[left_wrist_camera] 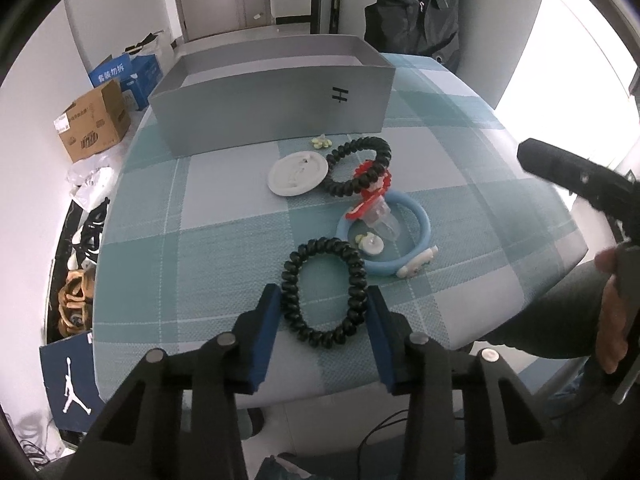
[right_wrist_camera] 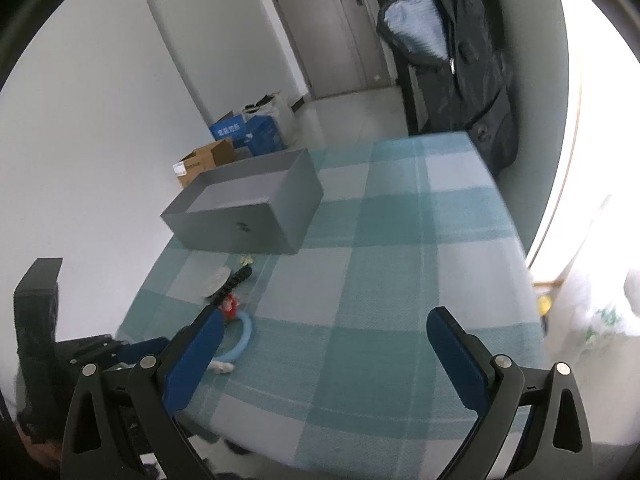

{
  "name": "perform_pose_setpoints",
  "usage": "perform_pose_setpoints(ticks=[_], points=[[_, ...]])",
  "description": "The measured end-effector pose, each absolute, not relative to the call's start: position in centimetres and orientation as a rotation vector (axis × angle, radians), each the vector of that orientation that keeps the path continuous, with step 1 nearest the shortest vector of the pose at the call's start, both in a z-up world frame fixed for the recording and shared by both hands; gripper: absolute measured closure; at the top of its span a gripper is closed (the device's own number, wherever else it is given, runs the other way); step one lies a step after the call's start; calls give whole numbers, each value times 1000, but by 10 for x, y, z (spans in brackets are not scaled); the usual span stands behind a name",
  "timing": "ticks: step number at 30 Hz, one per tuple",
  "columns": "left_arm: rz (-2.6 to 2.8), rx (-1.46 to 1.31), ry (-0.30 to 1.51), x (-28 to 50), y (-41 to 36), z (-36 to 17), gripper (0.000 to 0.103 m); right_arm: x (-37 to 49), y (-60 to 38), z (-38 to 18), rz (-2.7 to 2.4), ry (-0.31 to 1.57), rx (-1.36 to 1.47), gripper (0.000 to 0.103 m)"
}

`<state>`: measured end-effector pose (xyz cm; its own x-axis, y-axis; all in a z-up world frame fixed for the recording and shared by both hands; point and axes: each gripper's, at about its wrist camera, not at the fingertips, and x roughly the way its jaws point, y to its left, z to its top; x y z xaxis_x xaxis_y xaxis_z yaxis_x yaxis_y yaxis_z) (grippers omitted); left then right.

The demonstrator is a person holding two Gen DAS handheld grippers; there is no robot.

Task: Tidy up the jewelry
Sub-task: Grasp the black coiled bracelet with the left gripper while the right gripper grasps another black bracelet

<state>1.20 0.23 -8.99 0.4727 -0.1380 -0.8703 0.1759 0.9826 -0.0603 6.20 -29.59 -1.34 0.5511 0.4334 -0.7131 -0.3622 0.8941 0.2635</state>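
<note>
Black coil bracelet (left_wrist_camera: 325, 293), lengthwise away

Left hand-held gripper (left_wrist_camera: 323, 300) seemingly clamped; right hand-held gripper (right_wrist_camera: 326, 338) spread wide.

Grey box (left_wrist_camera: 272, 108): I read a black mark like "H" with a cross stroke on its near wall.
Navy box (left_wrist_camera: 70, 380): I see a white jumping-figure logo on its face.
Blue carton (left_wrist_camera: 110, 72): white Chinese characters, too small for me to read surely.
Brown carton (left_wrist_camera: 94, 124): dark print and a white label, unreadable to me.
</note>
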Motion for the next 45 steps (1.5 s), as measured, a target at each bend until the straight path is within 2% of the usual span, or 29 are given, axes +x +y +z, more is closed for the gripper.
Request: perform_pose_setpoints(ticks=[14, 18, 22, 23, 25, 32, 34, 35, 45], points=[[-125, -123, 976, 19, 37, -72, 67, 70, -264, -18, 621, 915, 211, 4], [-113, -150, 969, 20, 43, -74, 67, 81, -246, -24, 640, 941, 227, 22], [-118, -141, 966, 21, 44, -74, 67, 96, -233, -36, 659, 991, 260, 34], [-122, -138, 965, 22, 44, -75, 67, 99, -231, -38, 662, 998, 263, 40], [-129, -138, 965, 21, 46, -74, 67, 105, -227, -42, 653, 1012, 262, 44], [-139, -135, 974, 27, 49, -76, 67, 117, -219, -53, 611, 1068, 254, 83], [-137, -138, 975, 29, 49, -77, 67, 117, -217, -52, 618, 1060, 238, 87], [-139, -144, 976, 30, 50, -77, 67, 116, -218, -51, 631, 1057, 238, 93], [-148, -159, 965, 29, 50, -75, 67, 114, -231, -34, 658, 1005, 287, 94]])
